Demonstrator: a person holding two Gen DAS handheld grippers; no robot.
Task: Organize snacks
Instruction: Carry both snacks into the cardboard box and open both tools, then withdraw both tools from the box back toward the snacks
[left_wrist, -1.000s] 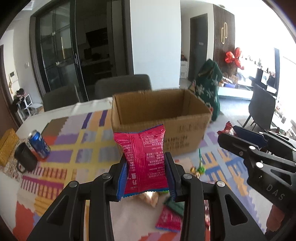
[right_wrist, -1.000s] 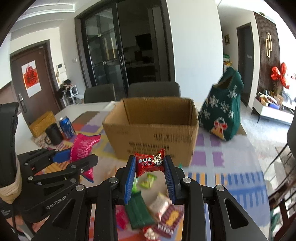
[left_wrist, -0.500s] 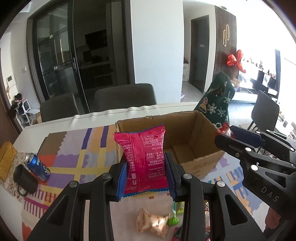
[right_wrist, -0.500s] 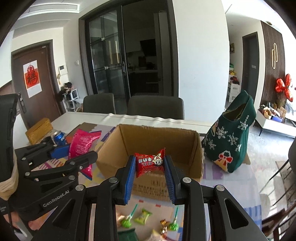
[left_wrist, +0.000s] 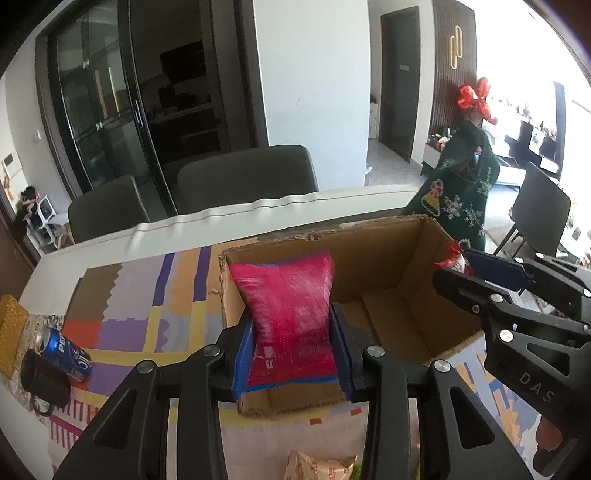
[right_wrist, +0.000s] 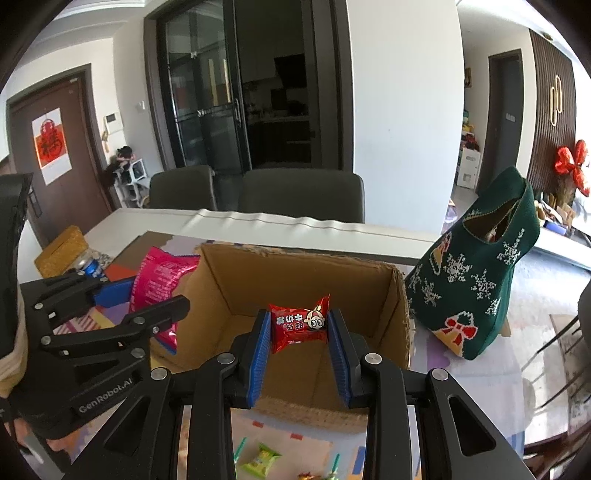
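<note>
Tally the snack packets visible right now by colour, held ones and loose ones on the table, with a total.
Pink packet, in the left tool: 1
Red packet, in the right tool: 1
Tan packet: 1
Yellow-green packet: 1
Total: 4, not counting partly hidden sweets at the frame edge.
</note>
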